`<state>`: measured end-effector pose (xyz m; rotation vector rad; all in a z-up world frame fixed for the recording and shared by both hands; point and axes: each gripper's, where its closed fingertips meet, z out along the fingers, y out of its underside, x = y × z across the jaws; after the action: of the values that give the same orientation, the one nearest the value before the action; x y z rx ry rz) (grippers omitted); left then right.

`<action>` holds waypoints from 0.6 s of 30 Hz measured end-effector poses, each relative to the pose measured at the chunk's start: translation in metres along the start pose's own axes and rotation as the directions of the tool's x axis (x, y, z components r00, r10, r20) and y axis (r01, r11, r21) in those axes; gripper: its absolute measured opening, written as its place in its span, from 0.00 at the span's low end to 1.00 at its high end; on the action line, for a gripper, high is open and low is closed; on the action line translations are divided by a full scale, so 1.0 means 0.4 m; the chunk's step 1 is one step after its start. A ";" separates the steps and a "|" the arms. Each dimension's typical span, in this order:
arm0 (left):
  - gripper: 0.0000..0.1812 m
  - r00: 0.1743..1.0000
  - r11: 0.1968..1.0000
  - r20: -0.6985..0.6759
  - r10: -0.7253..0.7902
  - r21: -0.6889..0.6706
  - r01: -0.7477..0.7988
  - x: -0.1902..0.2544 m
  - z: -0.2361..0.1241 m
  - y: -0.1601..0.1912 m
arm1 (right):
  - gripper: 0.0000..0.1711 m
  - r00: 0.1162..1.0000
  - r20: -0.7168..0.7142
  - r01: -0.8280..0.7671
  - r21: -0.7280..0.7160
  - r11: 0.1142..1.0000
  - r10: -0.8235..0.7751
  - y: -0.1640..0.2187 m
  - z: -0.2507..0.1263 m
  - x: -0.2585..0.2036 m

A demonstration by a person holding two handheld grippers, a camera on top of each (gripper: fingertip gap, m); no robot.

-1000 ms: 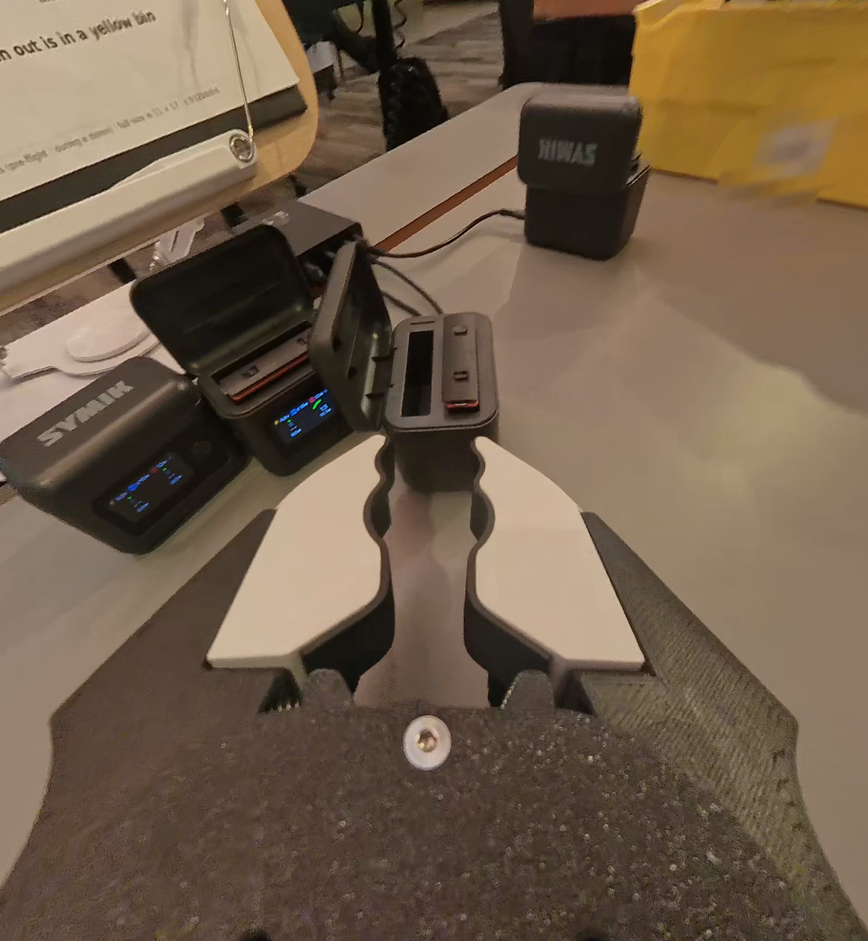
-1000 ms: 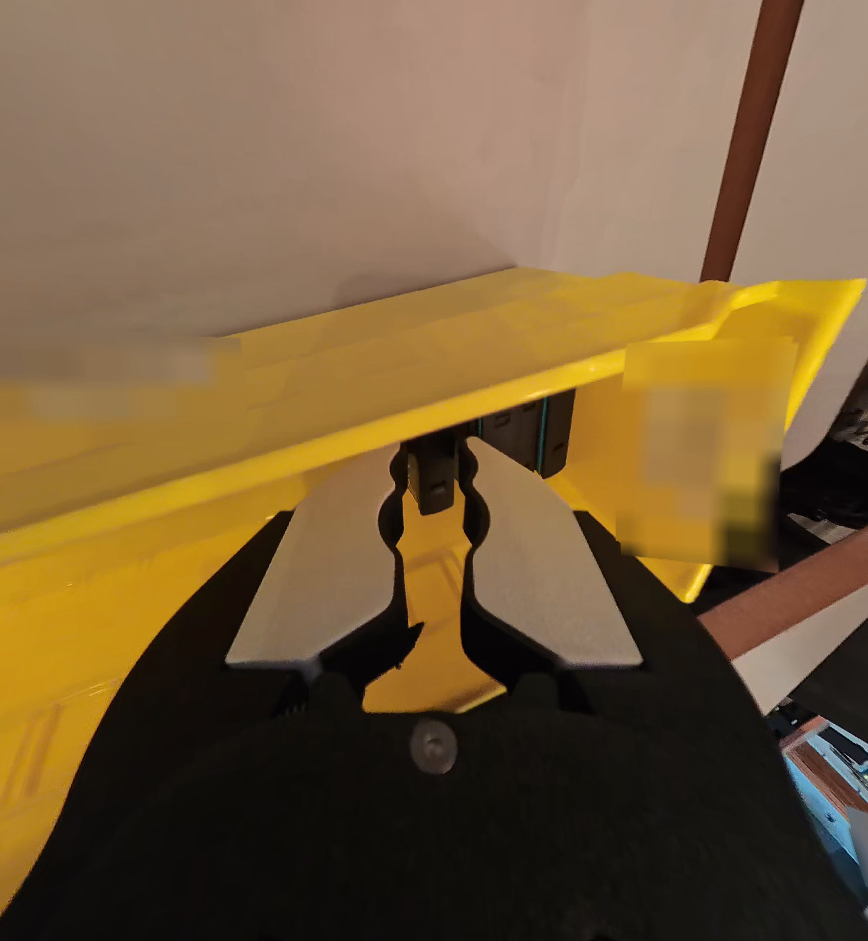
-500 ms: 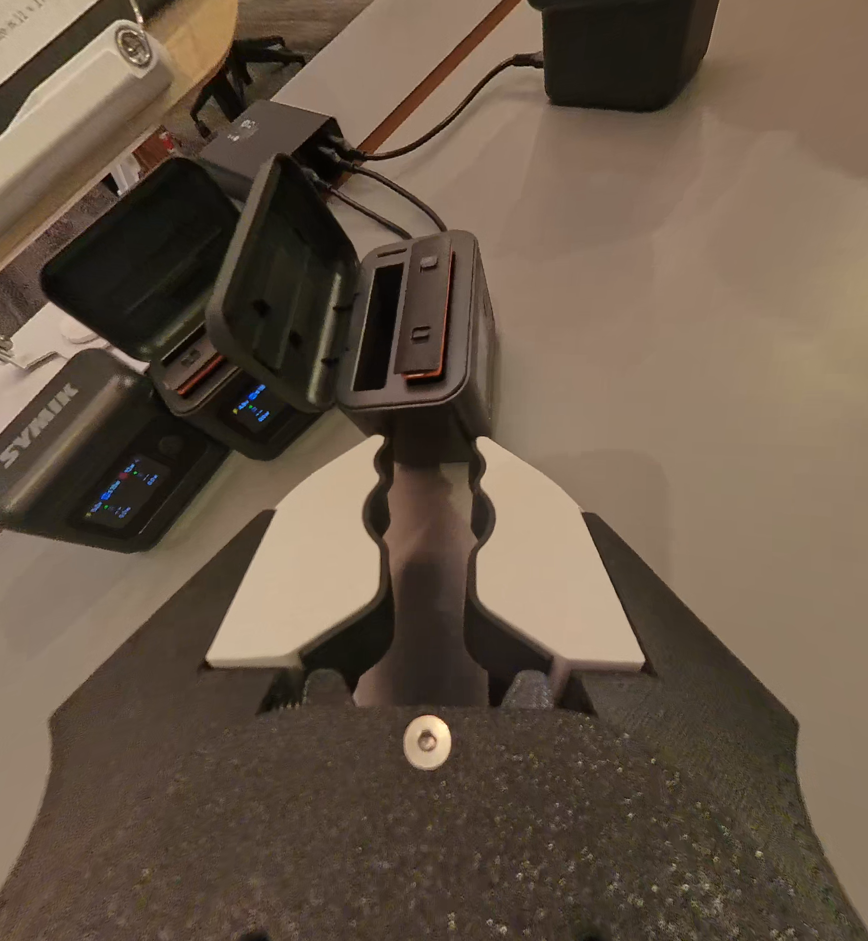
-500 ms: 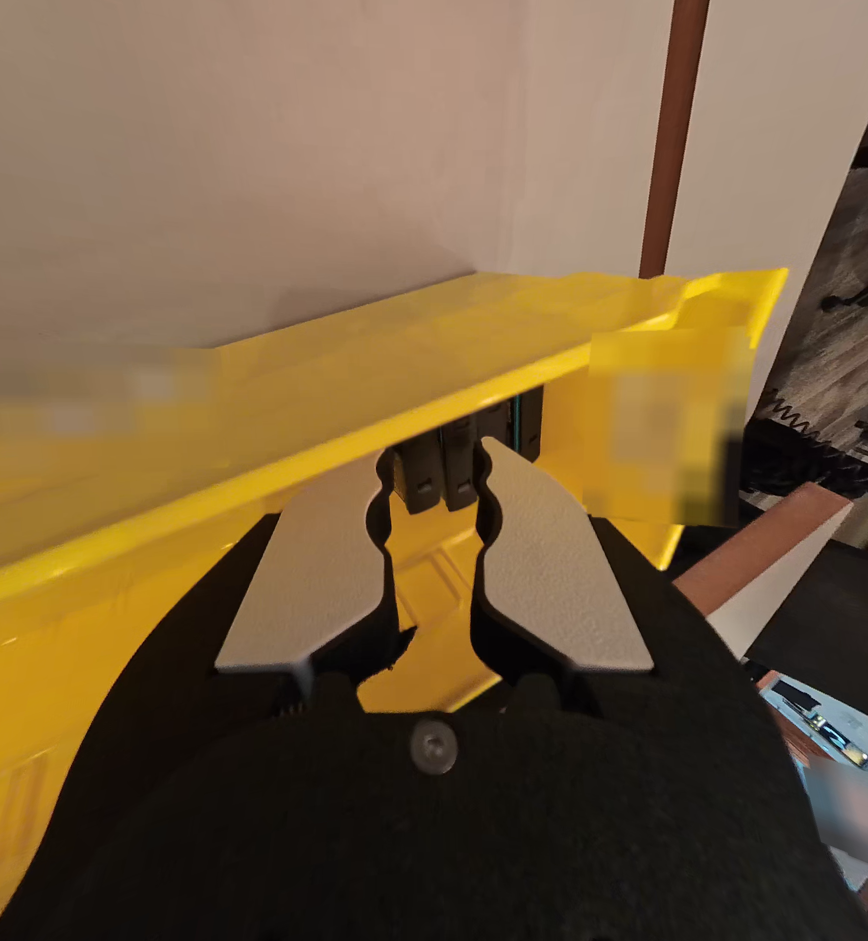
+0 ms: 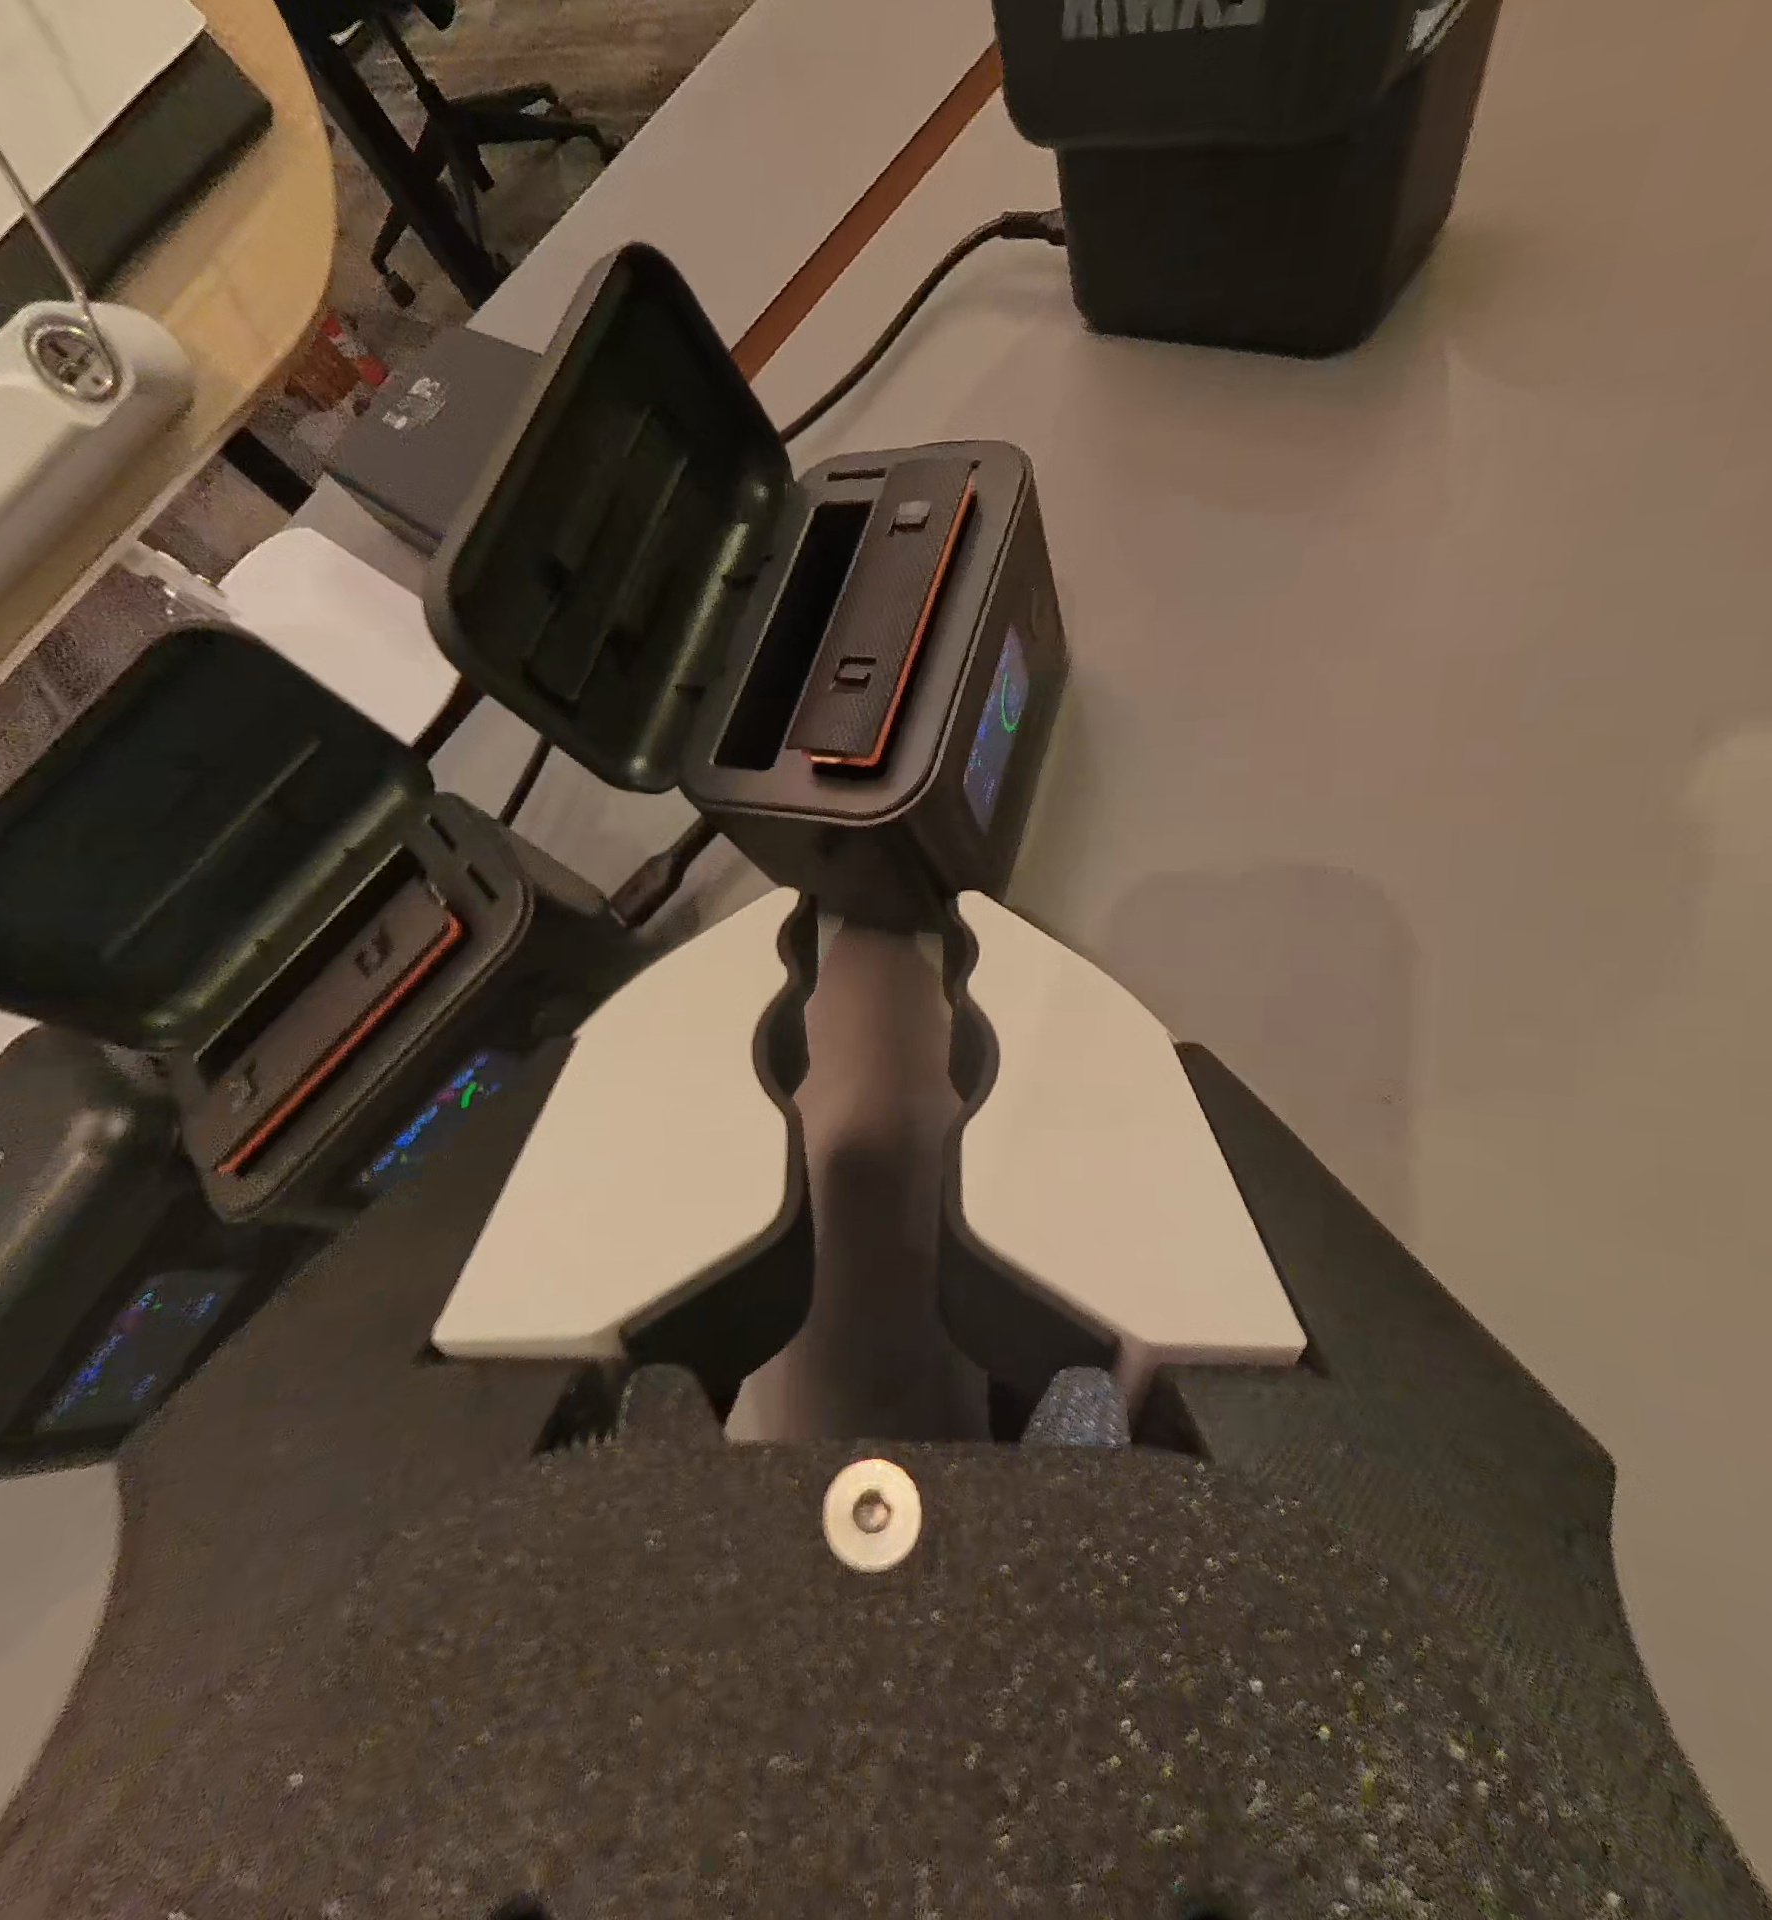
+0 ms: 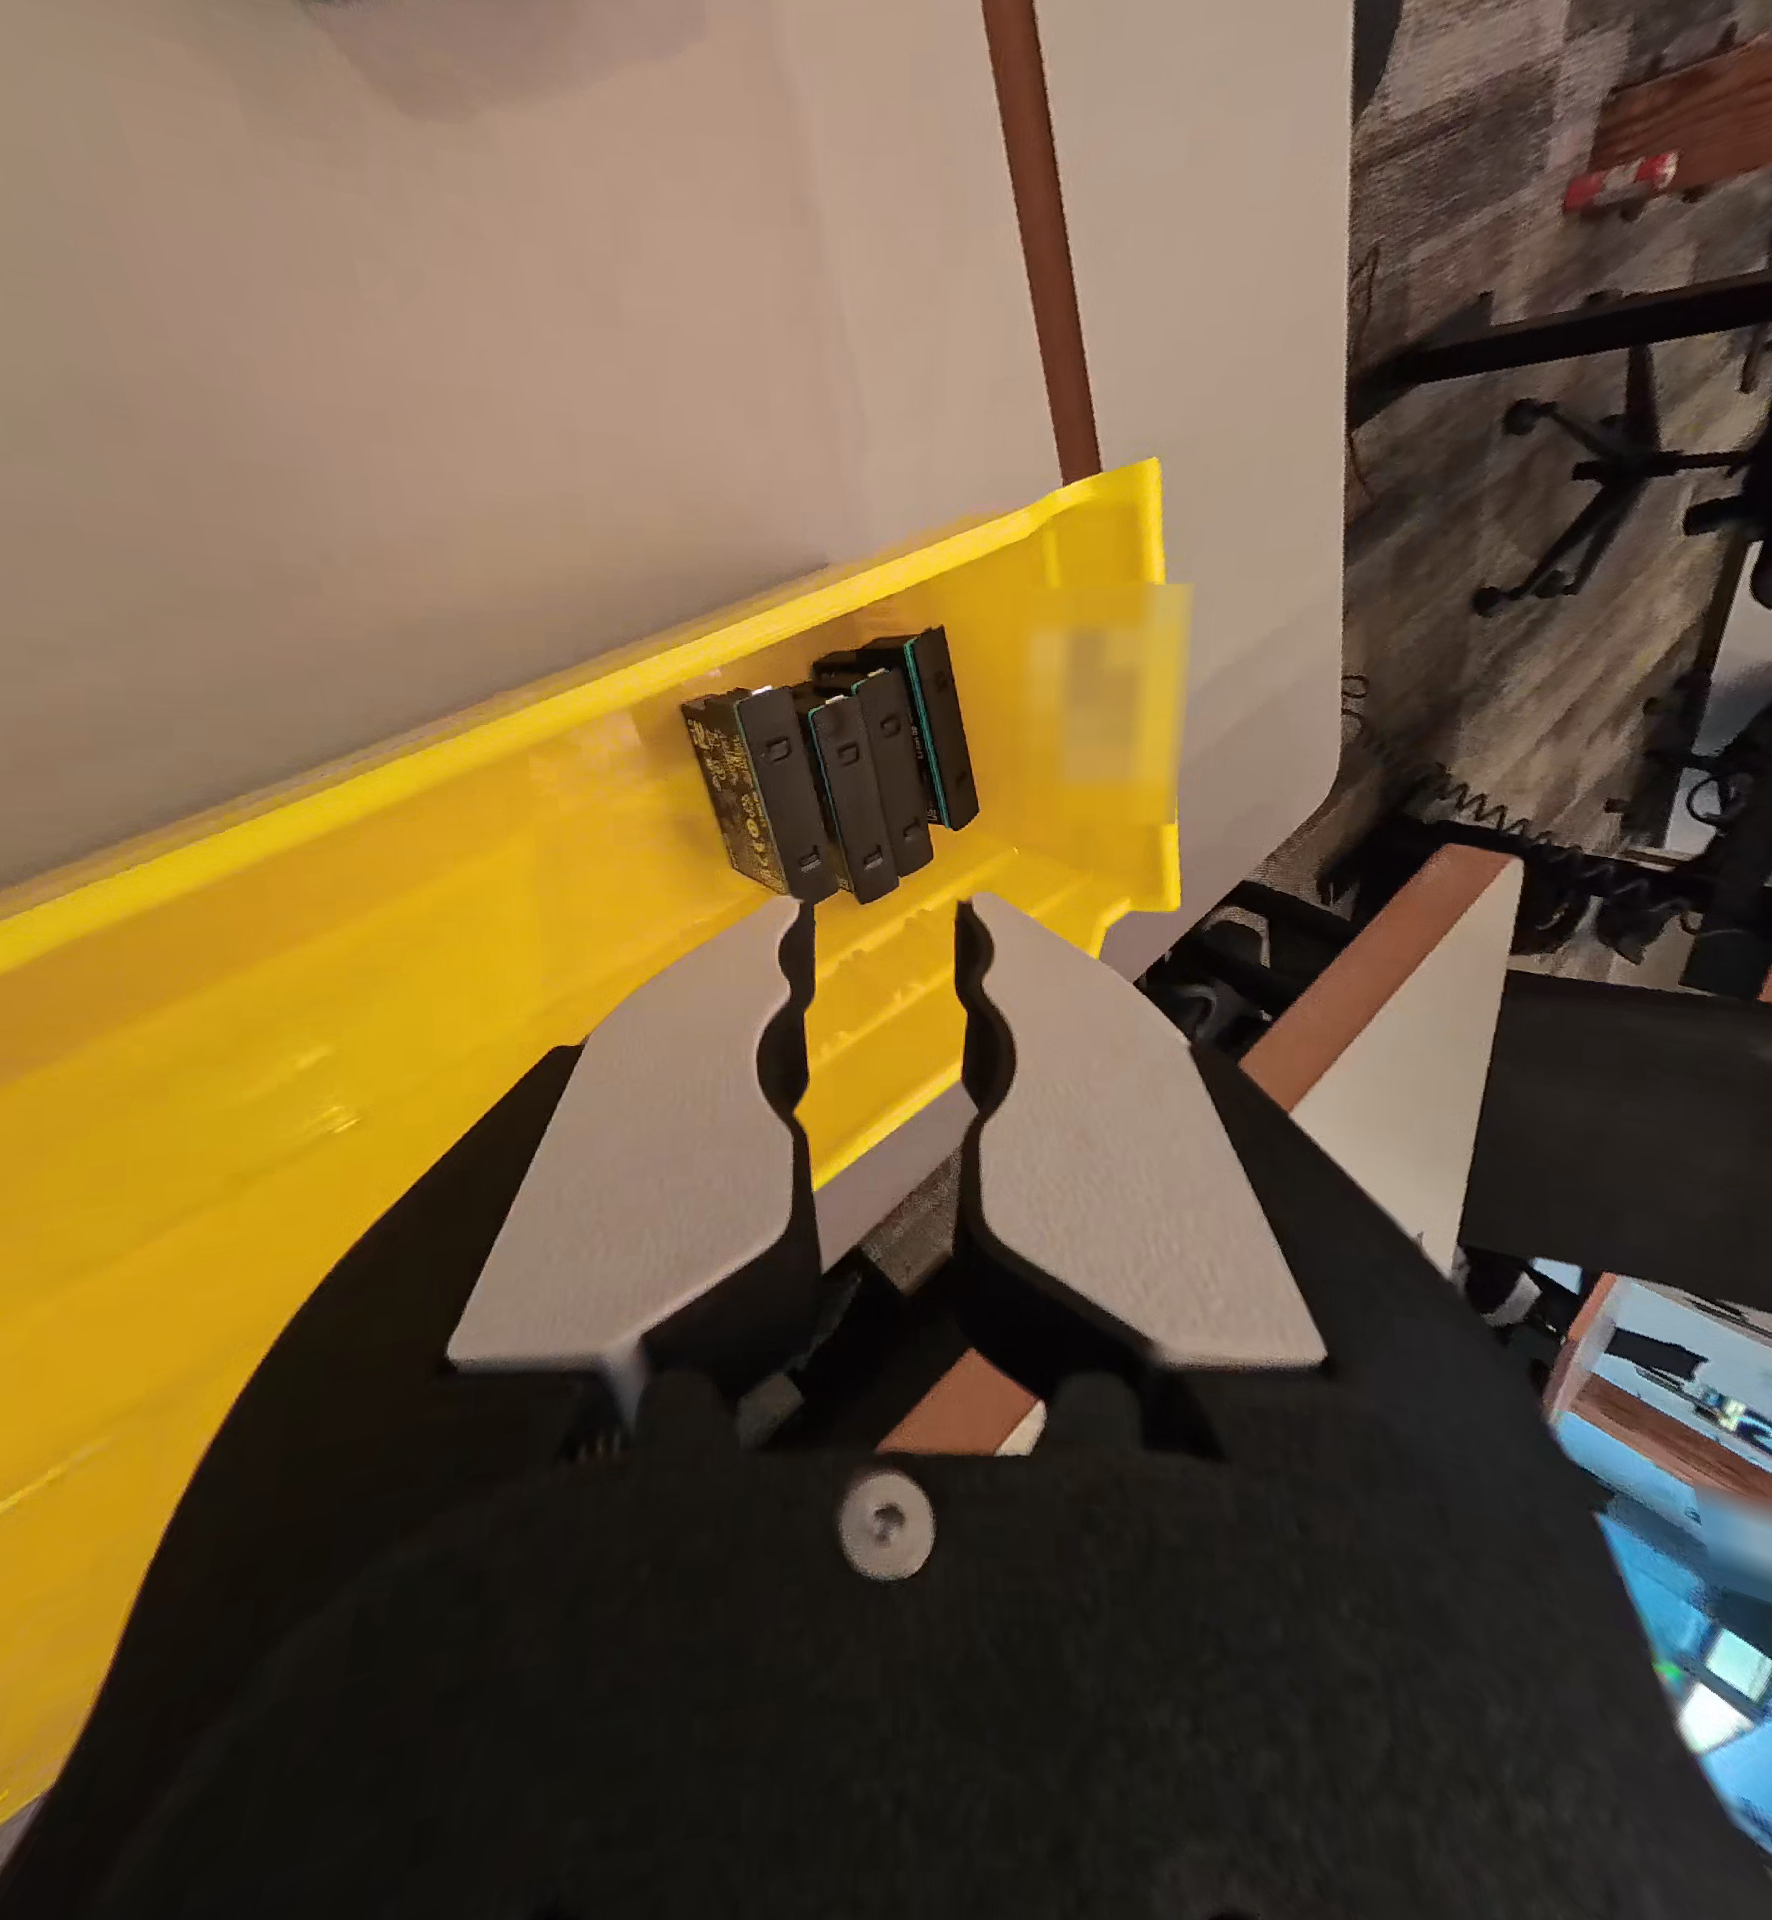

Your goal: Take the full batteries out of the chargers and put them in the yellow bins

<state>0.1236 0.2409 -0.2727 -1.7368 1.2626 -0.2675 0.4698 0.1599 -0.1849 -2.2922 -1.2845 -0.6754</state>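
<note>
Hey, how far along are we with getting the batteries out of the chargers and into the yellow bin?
Done: several black batteries stand in the yellow bin, and the right claw is open and empty just short of them. In hand: the left claw grips the open charger, which has one empty slot. Left: its orange-edged battery, plus those in the next open charger.

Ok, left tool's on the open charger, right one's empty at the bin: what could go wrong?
1. The left tool pinches the open charger only at its lower end, and it sits tilted; it may twist or slip.
2. Its raised lid is close to the second charger; they could knock.
3. The right tool, open, is near the batteries standing in the yellow bin and might topple them.
</note>
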 end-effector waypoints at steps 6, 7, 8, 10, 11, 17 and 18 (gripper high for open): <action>0.13 0.997 0.998 0.080 -0.022 -0.063 0.027 -0.024 0.053 -0.004 | 0.15 0.996 -0.016 -0.084 0.082 0.993 0.085 -0.026 -0.053 -0.013; 0.11 0.993 0.997 0.111 -0.026 -0.071 0.034 -0.035 0.056 -0.001 | 0.15 0.995 -0.013 -0.096 0.103 0.990 0.098 -0.038 -0.061 -0.015; 0.11 0.990 0.997 0.139 -0.028 -0.071 0.038 -0.046 0.055 0.002 | 0.15 0.995 -0.008 -0.101 0.123 0.987 0.103 -0.051 -0.069 -0.019; 0.11 0.990 0.997 0.138 -0.043 -0.064 0.052 -0.051 0.045 0.005 | 0.15 0.995 0.000 -0.096 0.154 0.983 0.098 -0.082 -0.079 -0.027; 0.11 0.990 0.996 0.130 -0.048 -0.063 0.057 -0.052 0.036 0.009 | 0.15 0.996 0.009 -0.092 0.168 0.981 0.092 -0.099 -0.081 -0.033; 0.13 0.994 0.993 0.024 -0.111 -0.042 0.111 -0.025 -0.064 0.029 | 0.29 0.991 0.132 -0.043 0.223 0.974 0.013 -0.210 -0.064 -0.090; 0.13 0.993 0.992 0.001 -0.119 -0.034 0.119 -0.016 -0.085 0.032 | 0.36 0.983 0.182 -0.035 0.224 0.974 -0.006 -0.233 -0.055 -0.108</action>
<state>0.0911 0.2270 -0.2624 -1.8448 1.1719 -0.3178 0.3650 0.1636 -0.1817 -2.2110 -1.3478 -0.3000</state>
